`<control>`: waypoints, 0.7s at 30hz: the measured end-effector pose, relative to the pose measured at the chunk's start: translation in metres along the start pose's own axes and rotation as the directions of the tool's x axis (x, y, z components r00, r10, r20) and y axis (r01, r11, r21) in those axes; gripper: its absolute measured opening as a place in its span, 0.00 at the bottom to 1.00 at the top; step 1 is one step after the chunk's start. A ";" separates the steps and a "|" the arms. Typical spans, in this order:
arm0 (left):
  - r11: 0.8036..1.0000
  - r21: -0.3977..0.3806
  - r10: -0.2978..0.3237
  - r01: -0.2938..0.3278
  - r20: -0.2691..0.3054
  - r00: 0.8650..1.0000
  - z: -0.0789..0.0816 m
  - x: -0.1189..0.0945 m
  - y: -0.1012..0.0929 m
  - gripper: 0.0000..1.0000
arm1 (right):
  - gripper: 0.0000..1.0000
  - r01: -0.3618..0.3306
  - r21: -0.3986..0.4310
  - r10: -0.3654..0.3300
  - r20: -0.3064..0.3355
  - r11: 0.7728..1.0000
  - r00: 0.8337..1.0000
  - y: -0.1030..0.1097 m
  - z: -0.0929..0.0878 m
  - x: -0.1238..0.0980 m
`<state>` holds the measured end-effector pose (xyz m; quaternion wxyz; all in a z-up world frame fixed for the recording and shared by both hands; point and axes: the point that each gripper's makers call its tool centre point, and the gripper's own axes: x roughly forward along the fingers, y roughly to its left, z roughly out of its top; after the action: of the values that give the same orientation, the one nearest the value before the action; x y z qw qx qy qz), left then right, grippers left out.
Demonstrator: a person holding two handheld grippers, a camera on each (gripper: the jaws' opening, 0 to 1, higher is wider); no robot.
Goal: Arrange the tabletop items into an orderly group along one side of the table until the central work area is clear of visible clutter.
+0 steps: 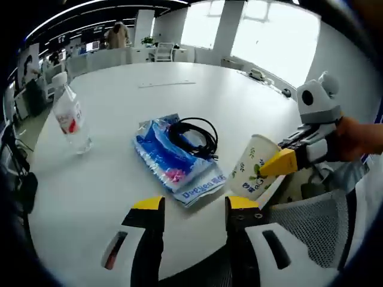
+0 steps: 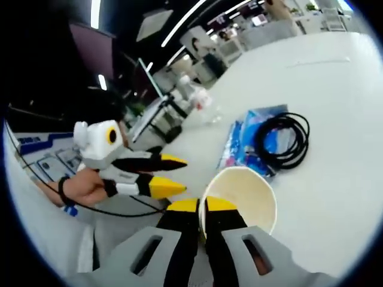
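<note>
Meanwhile the right tongs [image 2: 201, 206] pinch the rim of a paper cup [image 2: 241, 194], held tilted just off the counter [image 1: 119, 89] edge. Left tongs [image 1: 194, 206] hang parted, gripping nothing, before a blue tissue pack [image 1: 173, 161] with a coiled black cable [image 1: 194, 136] lying on it. A water bottle [image 1: 70, 119] stands well apart.

Grey mesh chair [image 1: 311, 230] at the table edge; bright windows [image 1: 272, 36] behind
</note>
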<state>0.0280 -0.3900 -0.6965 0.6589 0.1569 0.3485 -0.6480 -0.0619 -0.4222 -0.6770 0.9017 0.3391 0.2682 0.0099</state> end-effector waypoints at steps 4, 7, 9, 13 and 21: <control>0.998 -0.054 0.030 -0.029 0.020 0.999 0.000 -0.006 0.014 0.38 | 0.00 0.005 0.006 -0.005 -0.001 1.000 1.000 0.000 0.000 -0.001; 0.989 -0.137 0.065 -0.058 0.047 0.997 0.001 -0.010 0.026 0.37 | 0.00 0.011 0.008 -0.011 0.001 1.000 1.000 -0.001 -0.001 -0.001; 0.986 -0.151 0.079 -0.071 0.053 0.995 0.002 -0.012 0.032 0.37 | 0.00 0.016 0.019 -0.016 0.003 1.000 1.000 -0.002 -0.001 -0.001; 0.980 -0.180 0.100 -0.084 0.079 0.992 0.008 -0.016 0.039 0.37 | 0.00 0.017 0.028 -0.017 0.000 0.999 1.000 -0.002 -0.002 0.001; 0.971 -0.217 0.123 -0.099 0.098 0.988 0.009 -0.021 0.050 0.37 | 0.00 0.007 -0.003 -0.007 -0.020 1.000 1.000 0.005 0.010 0.014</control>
<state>0.0797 -0.3746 -0.6884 0.7253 0.0692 0.3691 -0.5770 -0.0445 -0.4214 -0.6739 0.8995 0.3366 0.2784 0.0107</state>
